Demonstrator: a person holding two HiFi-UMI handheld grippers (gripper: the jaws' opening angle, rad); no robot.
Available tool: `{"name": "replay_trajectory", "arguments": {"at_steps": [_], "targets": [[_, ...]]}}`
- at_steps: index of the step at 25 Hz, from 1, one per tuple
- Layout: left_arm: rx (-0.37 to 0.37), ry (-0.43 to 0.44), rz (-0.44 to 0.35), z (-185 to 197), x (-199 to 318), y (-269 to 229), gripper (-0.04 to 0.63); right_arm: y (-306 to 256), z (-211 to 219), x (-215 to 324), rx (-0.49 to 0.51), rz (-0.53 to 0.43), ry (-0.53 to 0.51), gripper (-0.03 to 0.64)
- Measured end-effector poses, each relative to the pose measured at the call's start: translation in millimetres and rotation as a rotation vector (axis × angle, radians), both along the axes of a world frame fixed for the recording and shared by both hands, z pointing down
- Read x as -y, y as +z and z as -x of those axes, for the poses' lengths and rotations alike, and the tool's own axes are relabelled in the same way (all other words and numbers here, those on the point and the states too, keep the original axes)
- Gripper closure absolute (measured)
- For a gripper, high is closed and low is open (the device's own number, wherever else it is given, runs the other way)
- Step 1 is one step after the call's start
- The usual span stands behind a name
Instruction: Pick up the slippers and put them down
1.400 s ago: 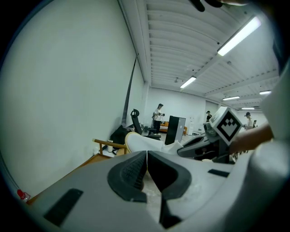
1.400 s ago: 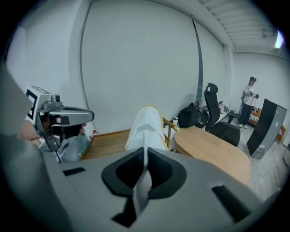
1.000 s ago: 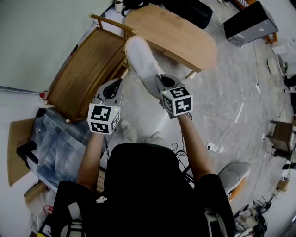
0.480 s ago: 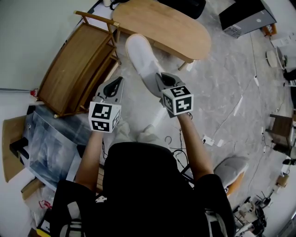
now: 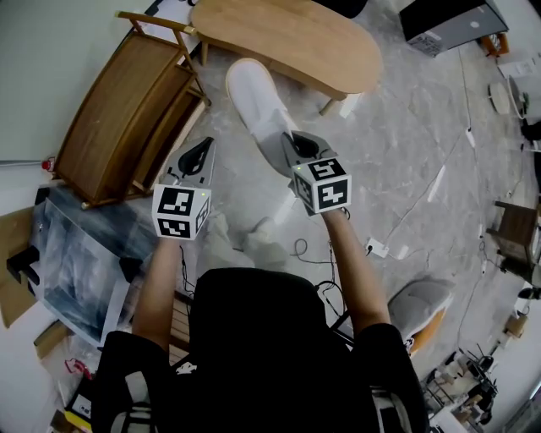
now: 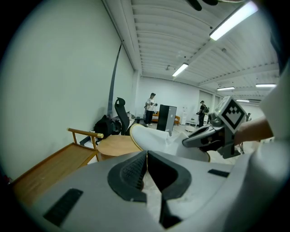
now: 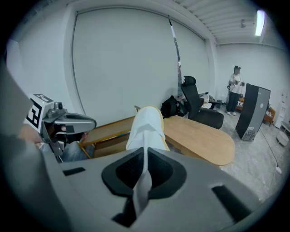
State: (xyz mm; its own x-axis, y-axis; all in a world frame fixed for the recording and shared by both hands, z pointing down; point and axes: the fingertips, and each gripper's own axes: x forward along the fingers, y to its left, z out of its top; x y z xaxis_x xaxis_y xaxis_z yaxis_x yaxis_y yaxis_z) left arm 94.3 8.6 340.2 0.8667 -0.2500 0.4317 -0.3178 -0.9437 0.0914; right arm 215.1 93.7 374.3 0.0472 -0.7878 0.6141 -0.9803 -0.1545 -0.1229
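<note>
While the right gripper [image 5: 290,140] is clenched on one end of the white slipper [image 5: 252,103], the slipper sticks out toward 11 o'clock in the head view, off the floor, near the wooden table [image 5: 287,42]. The left gripper [image 5: 201,148], at 9 o'clock from the right, has its jaws pressed together on nothing, with the wooden rack [image 5: 118,127] at its 10 o'clock.

Looks like a big open office or lab space to me. Long strip lights [image 6: 235,20] on a ribbed ceiling, bare white walls, pale stone-look floor [image 5: 423,144]. There's a black office chair [image 7: 199,106], an oval wooden table [image 5: 287,42], a computer tower [image 5: 448,21], a power strip [image 5: 377,248] on the floor, and people [image 6: 151,106] standing at the back.
</note>
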Motion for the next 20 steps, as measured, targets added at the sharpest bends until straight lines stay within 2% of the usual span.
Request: {"name": "replay_trajectory", "arguments": {"at_steps": [11,20], "targets": [[0.040,-0.013,-0.013,-18.3,-22.3,57.4,0.588,43.6,-37.8,-35.5,0.031,-0.030,0.056,0.609],[0.091,0.006,0.004,-27.4,-12.4,109.8,0.588,107.0,-47.0,-37.6,0.068,0.023,0.093,0.609]]}}
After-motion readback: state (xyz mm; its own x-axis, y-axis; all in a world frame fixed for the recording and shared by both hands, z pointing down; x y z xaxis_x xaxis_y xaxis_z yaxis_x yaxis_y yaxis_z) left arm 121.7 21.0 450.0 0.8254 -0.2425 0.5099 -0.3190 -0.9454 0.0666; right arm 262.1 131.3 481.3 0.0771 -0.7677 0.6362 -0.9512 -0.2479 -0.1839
